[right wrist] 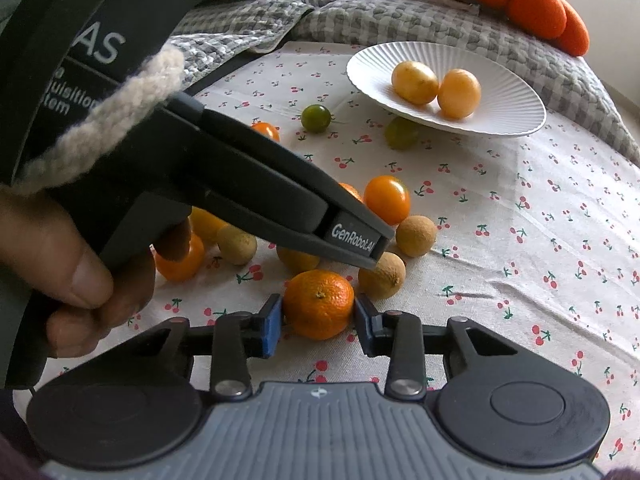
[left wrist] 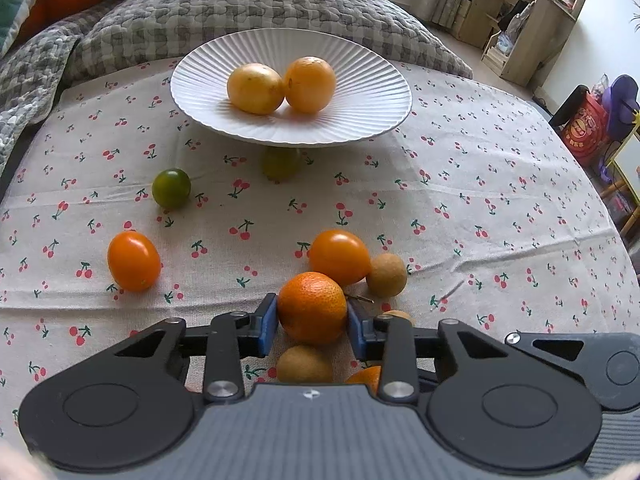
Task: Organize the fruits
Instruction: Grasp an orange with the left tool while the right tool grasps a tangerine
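Observation:
My left gripper (left wrist: 312, 326) is shut on a mandarin (left wrist: 312, 307), its blue pads against both sides. My right gripper (right wrist: 319, 324) has its blue pads against another mandarin (right wrist: 319, 304) that sits on the cloth. A white ribbed plate (left wrist: 360, 120) at the back holds a yellow fruit (left wrist: 255, 88) and an orange fruit (left wrist: 310, 84). The plate also shows in the right wrist view (right wrist: 512, 112). Orange tomatoes (left wrist: 134, 261) (left wrist: 339, 256), a green tomato (left wrist: 171, 188) and brown longans (left wrist: 386, 275) lie loose on the cloth.
The cherry-print tablecloth (left wrist: 500, 200) covers the table. A second green fruit (left wrist: 280, 164) lies under the plate's rim. A grey checked quilt (left wrist: 240, 12) lies behind. The left gripper's body and the hand holding it (right wrist: 180, 184) cross the right wrist view over several fruits.

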The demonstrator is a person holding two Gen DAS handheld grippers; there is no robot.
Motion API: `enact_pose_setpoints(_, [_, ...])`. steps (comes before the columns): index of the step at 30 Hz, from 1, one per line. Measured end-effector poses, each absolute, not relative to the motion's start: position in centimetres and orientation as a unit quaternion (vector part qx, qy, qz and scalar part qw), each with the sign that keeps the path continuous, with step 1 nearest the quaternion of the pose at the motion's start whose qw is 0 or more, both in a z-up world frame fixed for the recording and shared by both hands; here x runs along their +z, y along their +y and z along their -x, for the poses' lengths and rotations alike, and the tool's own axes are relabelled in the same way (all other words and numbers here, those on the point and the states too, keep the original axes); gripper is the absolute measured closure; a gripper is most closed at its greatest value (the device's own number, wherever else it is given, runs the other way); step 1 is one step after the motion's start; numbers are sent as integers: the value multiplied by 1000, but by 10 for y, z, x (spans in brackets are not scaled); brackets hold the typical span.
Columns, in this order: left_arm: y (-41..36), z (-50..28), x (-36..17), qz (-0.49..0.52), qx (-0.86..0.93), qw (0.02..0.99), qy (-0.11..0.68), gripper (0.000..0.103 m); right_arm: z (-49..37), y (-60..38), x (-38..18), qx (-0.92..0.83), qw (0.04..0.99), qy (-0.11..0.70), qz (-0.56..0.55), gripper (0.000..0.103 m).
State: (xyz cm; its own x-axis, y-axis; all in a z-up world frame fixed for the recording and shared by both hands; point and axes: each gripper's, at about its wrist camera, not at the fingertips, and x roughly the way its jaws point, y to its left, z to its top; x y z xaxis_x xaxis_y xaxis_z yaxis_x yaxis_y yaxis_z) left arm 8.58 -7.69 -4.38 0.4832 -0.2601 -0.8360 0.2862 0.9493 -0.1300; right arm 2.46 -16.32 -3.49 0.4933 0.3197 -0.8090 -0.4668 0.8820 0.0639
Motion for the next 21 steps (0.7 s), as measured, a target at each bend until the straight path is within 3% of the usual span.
enact_pose_setpoints(21, [-62, -86, -34, 22, -156, 860, 485, 79, -23, -165, -29, 227, 870, 433, 67, 70])
